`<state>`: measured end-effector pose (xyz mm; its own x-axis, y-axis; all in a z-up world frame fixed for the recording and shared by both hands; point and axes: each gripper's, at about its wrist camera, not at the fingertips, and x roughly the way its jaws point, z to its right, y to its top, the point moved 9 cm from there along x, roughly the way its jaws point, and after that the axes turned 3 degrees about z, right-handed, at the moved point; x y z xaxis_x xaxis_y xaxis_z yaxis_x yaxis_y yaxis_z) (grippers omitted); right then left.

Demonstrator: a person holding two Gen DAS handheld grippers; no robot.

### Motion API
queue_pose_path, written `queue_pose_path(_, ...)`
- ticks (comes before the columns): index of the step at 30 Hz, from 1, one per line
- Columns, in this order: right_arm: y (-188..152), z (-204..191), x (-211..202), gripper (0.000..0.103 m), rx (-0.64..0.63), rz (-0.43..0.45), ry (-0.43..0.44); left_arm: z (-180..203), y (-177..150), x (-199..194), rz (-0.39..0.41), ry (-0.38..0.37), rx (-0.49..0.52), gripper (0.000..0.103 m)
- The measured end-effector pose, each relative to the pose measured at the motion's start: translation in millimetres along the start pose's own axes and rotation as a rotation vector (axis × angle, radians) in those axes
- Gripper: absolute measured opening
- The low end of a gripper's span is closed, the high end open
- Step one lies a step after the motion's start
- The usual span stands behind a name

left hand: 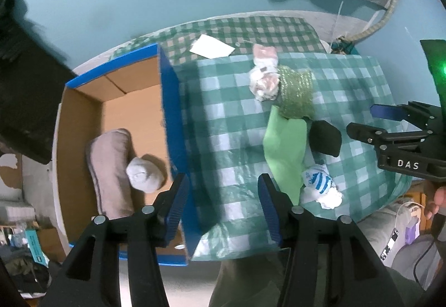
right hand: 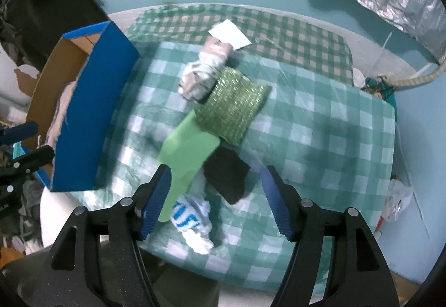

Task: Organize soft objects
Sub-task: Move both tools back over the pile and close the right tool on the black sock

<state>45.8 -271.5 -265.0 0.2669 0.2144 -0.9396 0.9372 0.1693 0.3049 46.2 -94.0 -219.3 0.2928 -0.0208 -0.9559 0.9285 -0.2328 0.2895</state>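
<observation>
Everything here sits relative to the blue cardboard box (left hand: 170, 100), which rests on the left side of a table (left hand: 223, 139) covered in a green and white checked cloth. Inside the box there's a folded grey-pink cloth (left hand: 111, 173) lying along the bottom, with a rolled grey sock (left hand: 145, 174) touching its right side. Out on the cloth to the right of the box is the pile not yet sorted: a light green flat piece (right hand: 185, 153) nearest the box, a sparkly green knit thing (right hand: 231, 109) lying on its far end, a pink and white bundle (right hand: 203, 72) beyond that, a black soft piece (right hand: 227, 176) just beside the green one, and a white bundle with blue stripes (right hand: 192, 219) at the near edge of the table. There's blue print on that bundle, but it's too blurry to read. A white card (right hand: 232, 33) lies on the far side of the table, blank as far as I can tell. The left hand-held gripper (left hand: 223, 212) hangs over the box's right wall, jaws spread, nothing between them. The right hand-held gripper (right hand: 216, 201) hangs over the pile, jaws spread too, with the black piece and the striped bundle below the gap but not pinched. In the left wrist view, the right one's side reads "DAS" in white letters.
</observation>
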Motion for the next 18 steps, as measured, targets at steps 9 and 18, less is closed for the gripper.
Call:
queue_pose_path(9,-27.1,14.0,25.0,0.069,-0.004,-0.063,0.017,24.9,-5.4,24.8,-0.047,-0.017,0.028,0.055)
queue_pose_path(18,-33.2,14.7,54.5,0.069,-0.012,-0.069,0.037,45.1,-15.2,59.1,-0.103,-0.033,0.038,0.056)
